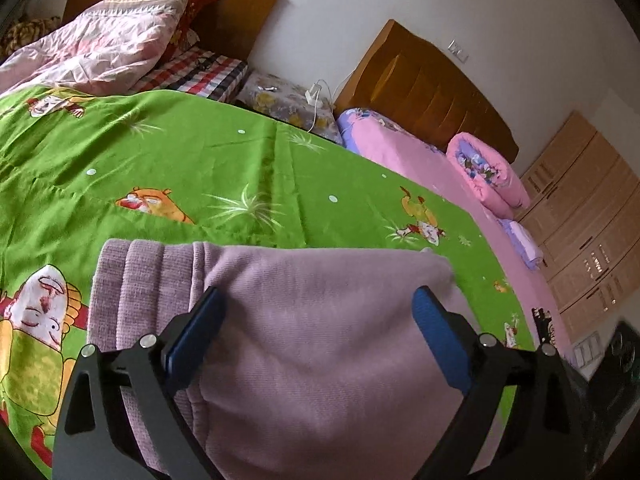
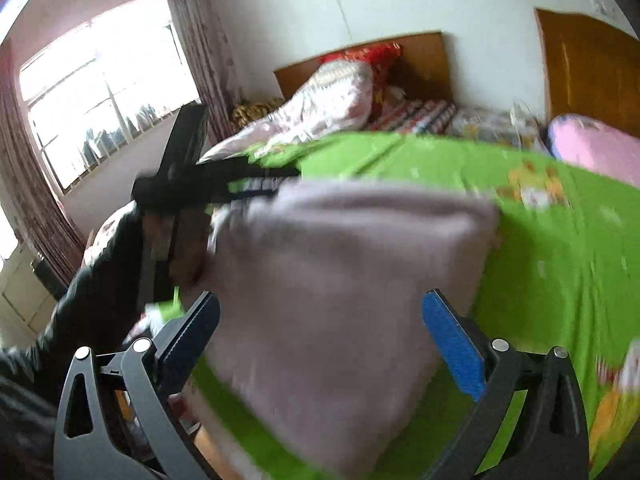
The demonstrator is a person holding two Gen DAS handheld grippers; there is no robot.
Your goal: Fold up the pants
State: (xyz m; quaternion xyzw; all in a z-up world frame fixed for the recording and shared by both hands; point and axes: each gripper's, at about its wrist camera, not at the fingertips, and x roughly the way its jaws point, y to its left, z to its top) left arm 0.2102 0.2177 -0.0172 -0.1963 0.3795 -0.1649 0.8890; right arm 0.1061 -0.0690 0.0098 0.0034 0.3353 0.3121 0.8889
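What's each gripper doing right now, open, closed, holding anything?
Left gripper: open, jaws spread wide over the folded mauve pants, gripping nothing.
Right gripper: open, over the same pants, holding nothing; this view is motion-blurred.

Pants (image 1: pixel 320 340): we see soft mauve knit cloth, matt, with a fine ribbed weave and a slightly fuzzy nap.
Left gripper (image 1: pixel 318 328): we read matt black plastic arms, bright metal rivets, and blue finger pads (image 1: pixel 440 340) with a fine grainy texture.
Right gripper (image 2: pixel 320 336): same build, we see matt black plastic and rough blue pads (image 2: pixel 454 344); the view is blurred.
Green sheet (image 1: pixel 200 152): under the pants, thin printed cotton-like cloth, matt, lightly creased.
Headboard (image 1: pixel 424 88): beyond the sheet, we see brown wood with a smooth, faintly glossy varnish.
Pink quilt (image 1: pixel 486 176): right of the sheet, soft padded cloth, matt.
Wardrobe (image 1: pixel 592 216): pale wood-look panels, smooth.
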